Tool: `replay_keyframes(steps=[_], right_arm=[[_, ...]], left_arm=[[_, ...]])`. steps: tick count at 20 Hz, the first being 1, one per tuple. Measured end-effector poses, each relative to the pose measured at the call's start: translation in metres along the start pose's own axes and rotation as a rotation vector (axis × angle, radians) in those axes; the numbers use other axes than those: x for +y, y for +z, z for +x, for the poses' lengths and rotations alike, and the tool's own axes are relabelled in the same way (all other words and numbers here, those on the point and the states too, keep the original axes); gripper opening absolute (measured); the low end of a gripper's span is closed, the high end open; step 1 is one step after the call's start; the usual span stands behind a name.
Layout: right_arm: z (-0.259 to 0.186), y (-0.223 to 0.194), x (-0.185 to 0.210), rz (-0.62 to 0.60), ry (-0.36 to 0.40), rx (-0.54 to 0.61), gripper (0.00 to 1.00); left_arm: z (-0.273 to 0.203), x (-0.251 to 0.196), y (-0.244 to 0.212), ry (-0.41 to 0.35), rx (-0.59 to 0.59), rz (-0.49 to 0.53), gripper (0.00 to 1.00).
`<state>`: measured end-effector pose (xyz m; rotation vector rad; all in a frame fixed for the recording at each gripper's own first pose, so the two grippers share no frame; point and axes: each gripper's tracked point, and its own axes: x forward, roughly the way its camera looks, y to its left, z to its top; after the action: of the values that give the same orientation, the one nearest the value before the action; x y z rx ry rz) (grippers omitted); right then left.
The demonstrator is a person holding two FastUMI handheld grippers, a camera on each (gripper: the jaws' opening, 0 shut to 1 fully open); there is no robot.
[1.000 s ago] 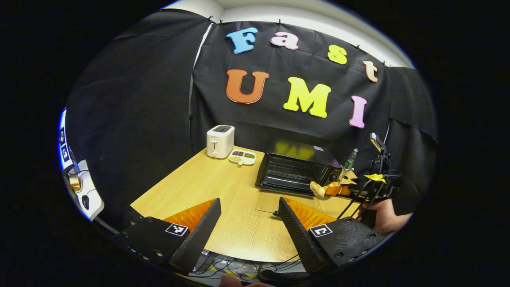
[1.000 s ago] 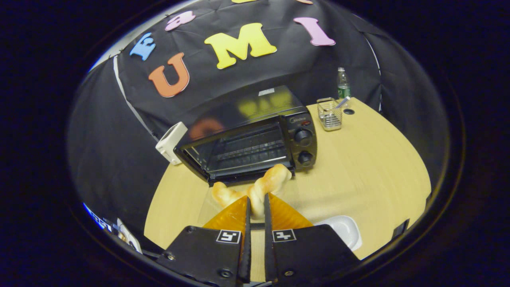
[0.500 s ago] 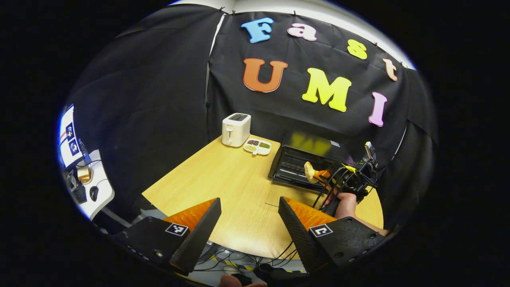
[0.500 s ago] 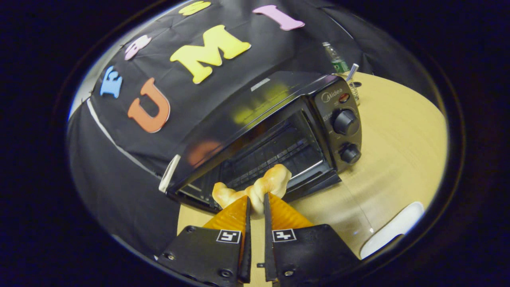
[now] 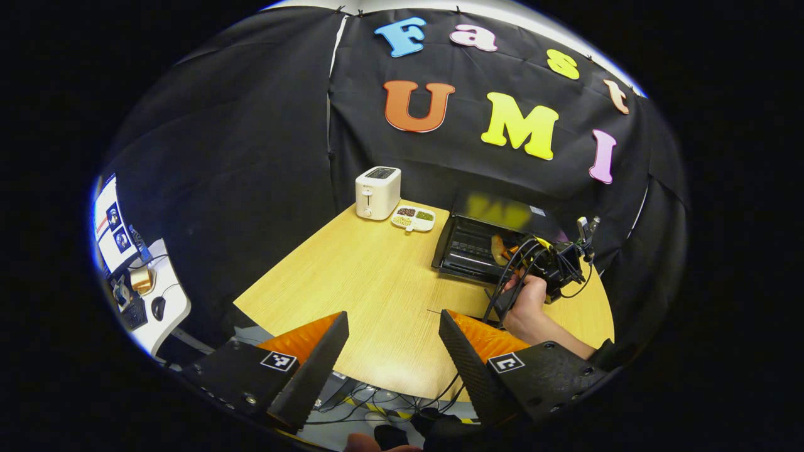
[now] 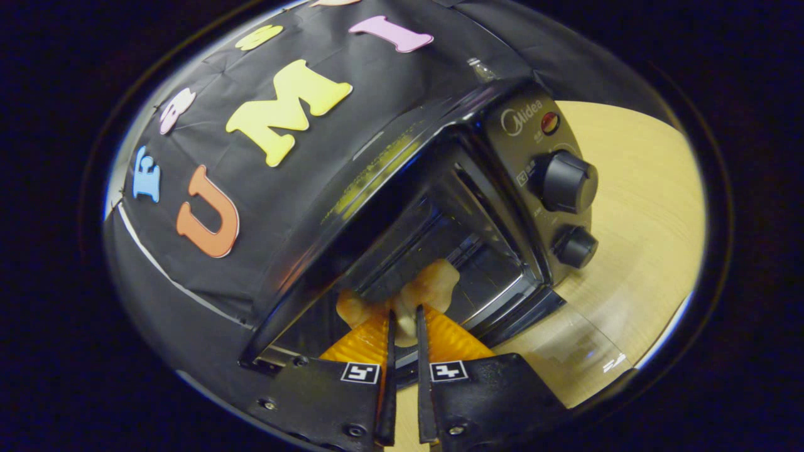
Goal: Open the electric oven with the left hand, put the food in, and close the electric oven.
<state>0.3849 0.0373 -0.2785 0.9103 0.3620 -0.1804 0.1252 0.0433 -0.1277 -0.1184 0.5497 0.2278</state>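
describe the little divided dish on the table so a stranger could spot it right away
Start at the wooden table and go to its far edge by the black cloth. There, between the white toaster and the black oven, lies the divided dish, low and pale, its compartments holding differently coloured contents.

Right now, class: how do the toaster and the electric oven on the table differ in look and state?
The toaster is white and upright with a slot on top; the electric oven is black, wider and front-loading. The toaster stands untouched near the back wall, while the electric oven is open, the right tool pushing a twisted bread roll into it. Both sit on the wooden table.
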Motion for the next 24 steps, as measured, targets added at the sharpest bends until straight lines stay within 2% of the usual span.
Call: replay_keyframes(steps=[2, 6, 8, 12, 15, 18, 22, 24], right_arm=[[0.000, -0.006, 0.003, -0.001, 0.027, 0.022, 0.22], [-0.015, 0.003, -0.002, -0.099, 0.007, 0.006, 0.72], [-0.032, 0.002, -0.008, -0.145, 0.000, 0.010, 0.80], [-0.086, -0.002, -0.018, -0.304, 0.018, 0.055, 0.80], [-0.137, 0.006, -0.025, -0.437, 0.031, 0.045, 0.82], [-0.186, 0.007, -0.032, -0.518, 0.038, 0.038, 0.82], [-0.240, 0.009, -0.050, -0.622, 0.009, 0.056, 0.96], [-0.263, 0.020, -0.058, -0.654, -0.016, 0.035, 0.96]], left_arm=[[0.001, -0.002, 0.002, -0.011, -0.005, 0.005, 0.95], [0.009, -0.009, 0.004, -0.045, -0.025, 0.019, 0.95], [0.007, -0.016, 0.009, -0.077, -0.050, 0.026, 0.95], [0.015, -0.025, -0.002, -0.141, -0.065, 0.066, 0.95], [0.017, -0.037, -0.004, -0.192, -0.075, 0.055, 0.95], [0.019, -0.048, -0.012, -0.235, -0.084, 0.078, 0.95], [0.025, -0.068, -0.031, -0.312, -0.062, 0.121, 0.95], [0.031, -0.079, -0.043, -0.351, -0.039, 0.135, 0.95]])
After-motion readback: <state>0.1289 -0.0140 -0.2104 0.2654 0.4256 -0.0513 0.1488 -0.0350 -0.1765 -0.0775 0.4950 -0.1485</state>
